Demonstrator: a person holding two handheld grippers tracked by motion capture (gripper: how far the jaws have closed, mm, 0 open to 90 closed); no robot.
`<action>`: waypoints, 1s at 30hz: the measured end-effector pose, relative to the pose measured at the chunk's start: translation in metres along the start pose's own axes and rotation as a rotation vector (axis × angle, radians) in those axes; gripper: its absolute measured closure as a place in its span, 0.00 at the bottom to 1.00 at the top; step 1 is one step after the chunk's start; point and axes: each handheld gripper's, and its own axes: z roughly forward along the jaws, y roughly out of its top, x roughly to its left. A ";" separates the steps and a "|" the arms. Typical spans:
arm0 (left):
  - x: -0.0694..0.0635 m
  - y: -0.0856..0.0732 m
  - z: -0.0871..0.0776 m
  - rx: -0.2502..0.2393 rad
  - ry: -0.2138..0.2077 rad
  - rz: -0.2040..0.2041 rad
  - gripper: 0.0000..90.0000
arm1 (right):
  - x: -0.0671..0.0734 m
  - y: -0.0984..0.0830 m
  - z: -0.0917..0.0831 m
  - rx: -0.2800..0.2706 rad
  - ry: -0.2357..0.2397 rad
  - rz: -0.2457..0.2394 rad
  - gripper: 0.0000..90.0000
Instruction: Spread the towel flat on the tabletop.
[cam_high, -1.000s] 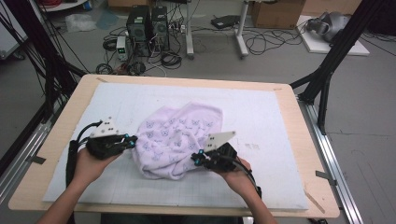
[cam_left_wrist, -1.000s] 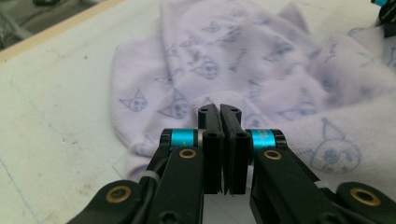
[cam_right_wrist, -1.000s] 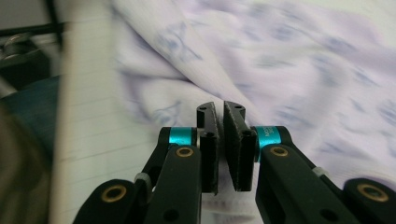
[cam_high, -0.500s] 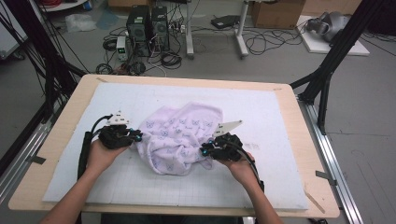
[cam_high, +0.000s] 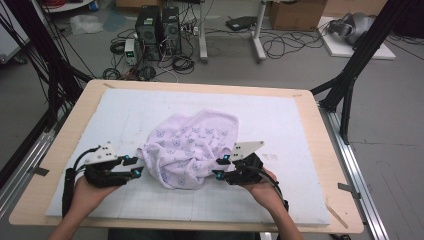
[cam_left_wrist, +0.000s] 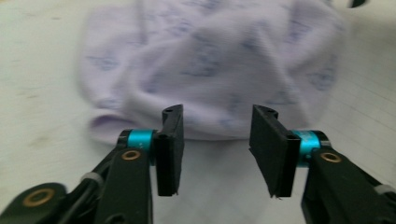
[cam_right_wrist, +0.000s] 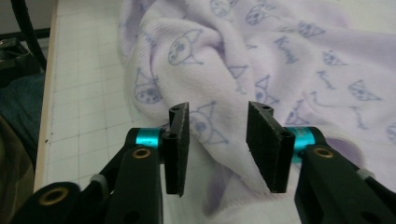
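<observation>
A crumpled lilac cloth (cam_high: 192, 147) printed with small cartoon faces lies in a heap at the middle of the white mat (cam_high: 280, 120). My left gripper (cam_high: 133, 166) is at the heap's left edge and its jaws have just been opening. In the left gripper view the cloth (cam_left_wrist: 210, 60) lies just beyond the left gripper (cam_left_wrist: 217, 140), with nothing between the jaws. My right gripper (cam_high: 220, 168) is at the heap's near right edge, and its jaws have also just been opening. In the right gripper view the right gripper (cam_right_wrist: 217, 137) stands open over a fold of the cloth (cam_right_wrist: 280, 56), its pads not pressing it.
The mat covers a wooden table (cam_high: 322, 150). Black frame struts (cam_high: 350, 80) rise at the table's right and left sides. Computers and cables sit on the floor beyond the far edge. Bare mat stretches around the heap on every side.
Both grippers have gone from shut on the cloth to open. The left hand has drawn back toward the near edge. The cloth has settled into a lower heap.
</observation>
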 end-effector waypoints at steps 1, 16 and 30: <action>-0.011 0.001 0.009 0.013 -0.029 0.022 0.57 | 0.001 0.000 0.003 0.012 -0.004 -0.009 0.63; -0.024 0.006 0.054 0.100 -0.073 0.053 0.88 | 0.000 -0.003 0.032 0.101 0.033 -0.020 0.95; -0.026 0.054 -0.037 -0.058 0.008 0.119 0.89 | 0.038 0.018 -0.037 -0.055 0.071 -0.050 0.97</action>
